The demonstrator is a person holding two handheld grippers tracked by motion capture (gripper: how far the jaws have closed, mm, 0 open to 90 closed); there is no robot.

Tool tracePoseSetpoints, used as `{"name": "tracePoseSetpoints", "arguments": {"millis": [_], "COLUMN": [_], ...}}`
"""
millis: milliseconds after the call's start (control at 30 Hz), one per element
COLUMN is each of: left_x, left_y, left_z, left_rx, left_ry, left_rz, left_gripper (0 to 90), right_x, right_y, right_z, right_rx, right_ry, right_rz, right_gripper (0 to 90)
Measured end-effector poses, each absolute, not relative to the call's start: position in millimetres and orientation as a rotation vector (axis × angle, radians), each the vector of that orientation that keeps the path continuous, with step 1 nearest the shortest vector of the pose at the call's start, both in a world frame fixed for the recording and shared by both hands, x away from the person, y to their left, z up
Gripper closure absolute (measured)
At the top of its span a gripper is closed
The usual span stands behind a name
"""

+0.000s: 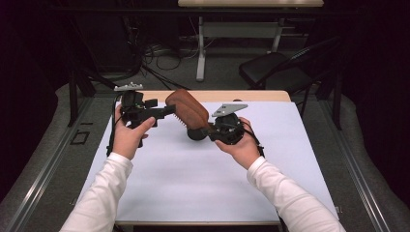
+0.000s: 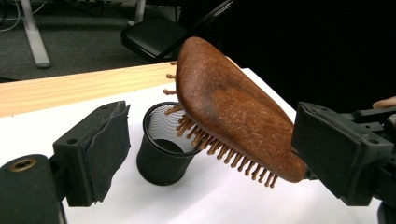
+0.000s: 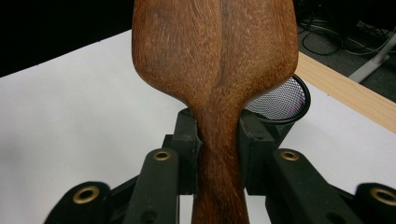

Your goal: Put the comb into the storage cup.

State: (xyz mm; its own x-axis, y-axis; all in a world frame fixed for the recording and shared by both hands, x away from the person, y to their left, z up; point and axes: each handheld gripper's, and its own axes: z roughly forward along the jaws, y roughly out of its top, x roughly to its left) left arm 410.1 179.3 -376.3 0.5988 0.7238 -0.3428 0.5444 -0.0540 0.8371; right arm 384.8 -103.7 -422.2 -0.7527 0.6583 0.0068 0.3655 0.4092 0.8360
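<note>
right gripper (image 3: 219, 140) clamping wooden hairbrush (image 3: 215, 56) handle, head above mesh cup (image 3: 285, 105)

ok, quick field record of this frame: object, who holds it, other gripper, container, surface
object: wooden hairbrush, bristles facing down
held by: right gripper, shut on the brush's handle
other gripper: left gripper, open, one jaw near the brush head, contact unclear
container: black mesh cup, upright on the table, beneath the brush
surface: white sheet on a wooden table
</note>
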Motion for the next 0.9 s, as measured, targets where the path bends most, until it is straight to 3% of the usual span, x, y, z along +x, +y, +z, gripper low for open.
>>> {"name": "tracePoseSetpoints", "arguments": {"millis": [900], "left_x": [429.4], "left_y": [172.2], "left_z": [-381.6], "left_rx": [1.646], "left_ry": [1.134], "left_rz": [0.025], "left_gripper": [15.1], "right_x": [388.4], "right_y": [-105.4], "right_z": [-424.9], "right_rx": [0.894], "right_ry": [2.307], "right_rz": [1.325], "right_gripper": [71.9]}}
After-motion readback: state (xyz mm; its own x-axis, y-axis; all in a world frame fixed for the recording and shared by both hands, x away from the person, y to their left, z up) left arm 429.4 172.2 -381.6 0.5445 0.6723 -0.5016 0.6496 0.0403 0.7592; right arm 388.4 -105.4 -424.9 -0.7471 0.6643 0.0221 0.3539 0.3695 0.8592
